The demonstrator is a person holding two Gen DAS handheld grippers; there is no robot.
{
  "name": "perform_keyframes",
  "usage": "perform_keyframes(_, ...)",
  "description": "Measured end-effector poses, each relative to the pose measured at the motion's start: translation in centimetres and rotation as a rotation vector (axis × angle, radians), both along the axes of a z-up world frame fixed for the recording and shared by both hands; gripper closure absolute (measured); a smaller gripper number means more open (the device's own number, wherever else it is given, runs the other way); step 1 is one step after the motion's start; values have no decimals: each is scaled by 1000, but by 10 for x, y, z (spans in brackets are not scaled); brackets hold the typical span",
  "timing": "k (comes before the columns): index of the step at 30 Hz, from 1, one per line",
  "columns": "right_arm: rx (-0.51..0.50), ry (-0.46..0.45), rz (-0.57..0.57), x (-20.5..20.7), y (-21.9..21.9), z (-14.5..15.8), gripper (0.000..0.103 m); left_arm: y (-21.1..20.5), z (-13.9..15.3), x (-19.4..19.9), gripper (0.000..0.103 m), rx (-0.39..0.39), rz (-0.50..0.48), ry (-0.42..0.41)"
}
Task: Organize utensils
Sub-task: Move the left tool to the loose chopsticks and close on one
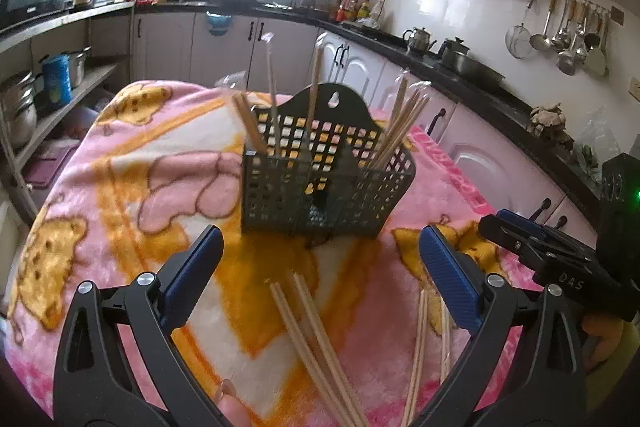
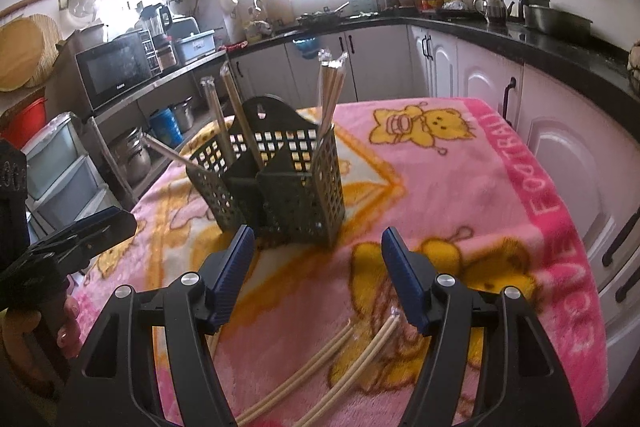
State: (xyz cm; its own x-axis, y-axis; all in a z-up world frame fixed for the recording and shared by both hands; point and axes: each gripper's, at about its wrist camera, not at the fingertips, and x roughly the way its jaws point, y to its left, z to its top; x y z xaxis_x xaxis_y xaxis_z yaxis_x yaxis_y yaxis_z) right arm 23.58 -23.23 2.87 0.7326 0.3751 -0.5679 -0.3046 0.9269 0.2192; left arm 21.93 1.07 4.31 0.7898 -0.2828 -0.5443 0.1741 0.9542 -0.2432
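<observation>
Left gripper (image 1: 320, 259): jaws apart, nothing held; loose chopsticks (image 1: 316, 339) lie on the blanket (image 1: 120, 155) below and between them. Right gripper (image 2: 318, 259): jaws likewise apart and empty. The black utensil basket (image 1: 320, 183), holding upright chopsticks, stands just beyond.

Utensil caddy (image 1: 320, 183) mid-blanket (image 1: 132, 187), chopsticks (image 1: 400, 125) standing inside; loose chopsticks (image 1: 316, 343) lying in front, between gripper fingers.
</observation>
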Motion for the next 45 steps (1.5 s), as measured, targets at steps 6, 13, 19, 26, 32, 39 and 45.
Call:
perform_keyframes(6, -9, 26, 8, -7, 5, -11, 39, 8, -15, -6, 13, 1, 16, 28)
perform_keyframes(13, -19, 62, 16, -13, 9, -26, 39, 18, -35, -8, 13, -2, 36, 70)
perform_keyframes(19, -29, 85, 24, -18, 13, -35, 39, 21, -48, -8, 13, -3, 44, 104)
perform_keyframes(26, -39, 113, 38, -23, 17, -48, 39, 20, -64, -11, 13, 5, 42, 136)
perform_keyframes(32, -51, 166, 37, -24, 18, -66, 39, 17, -76, -11, 13, 15, 28, 173)
perform_keyframes(39, -65, 220, 35, -18, 20, -82, 43, 14, -91, -3, 23, 13, 4, 225)
perform_keyframes(45, -70, 278, 22, -2, 21, -91, 51, 13, -101, 8, 52, -5, -21, 277)
